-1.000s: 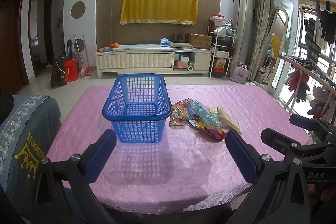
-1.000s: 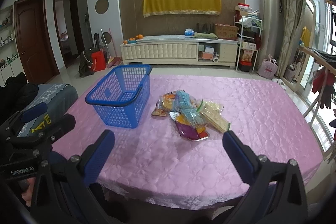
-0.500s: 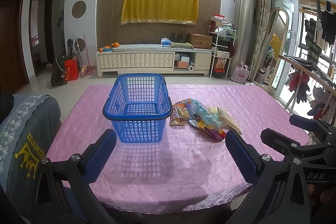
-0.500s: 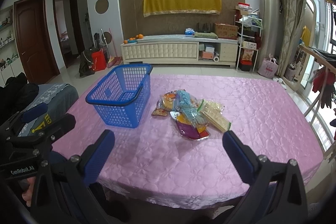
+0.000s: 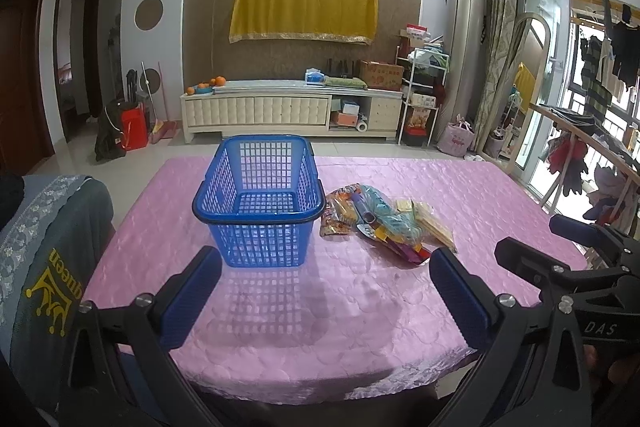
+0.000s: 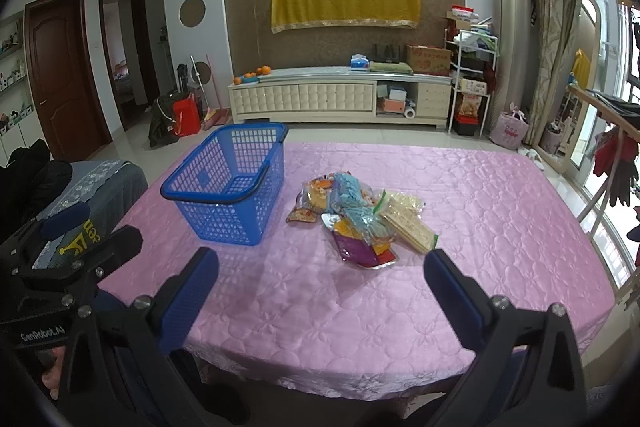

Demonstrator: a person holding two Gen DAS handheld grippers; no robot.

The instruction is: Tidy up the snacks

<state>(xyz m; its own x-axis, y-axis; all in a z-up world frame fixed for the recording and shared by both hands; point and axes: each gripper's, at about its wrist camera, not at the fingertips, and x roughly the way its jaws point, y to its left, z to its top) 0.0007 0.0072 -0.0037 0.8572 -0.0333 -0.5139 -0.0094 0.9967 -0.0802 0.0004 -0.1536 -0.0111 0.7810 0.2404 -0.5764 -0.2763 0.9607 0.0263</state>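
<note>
We are holding the left gripper (image 5: 325,281) over the near edge of the table (image 5: 280,307), its jaws standing wide apart with nothing between them. Just ahead of it the blue basket (image 5: 259,201) is sitting empty toward the table's left side; we judge it light and stiff, its open mesh walls and thick rim giving an easy hold if it needs steadying.

Immediately right of the basket, near the middle of the table, the snack packets (image 6: 358,217) are lying in a loose overlapping heap. We are expecting them to be light, thin and crinkly, with slick film that may slip, and contents that could crush under a hard squeeze. A flat sealed edge or corner sticking out of the heap looks like the best place to pinch, such as the near end of the pale packet (image 6: 408,221) on the right of the heap. Their printing is too small for us to read.

We are keeping the right gripper (image 6: 321,281) at the near edge too, jaws spread and empty. Its body reads "DAS" in the left view, and the left one reads "GenRobot.AI" in the right view.
</note>
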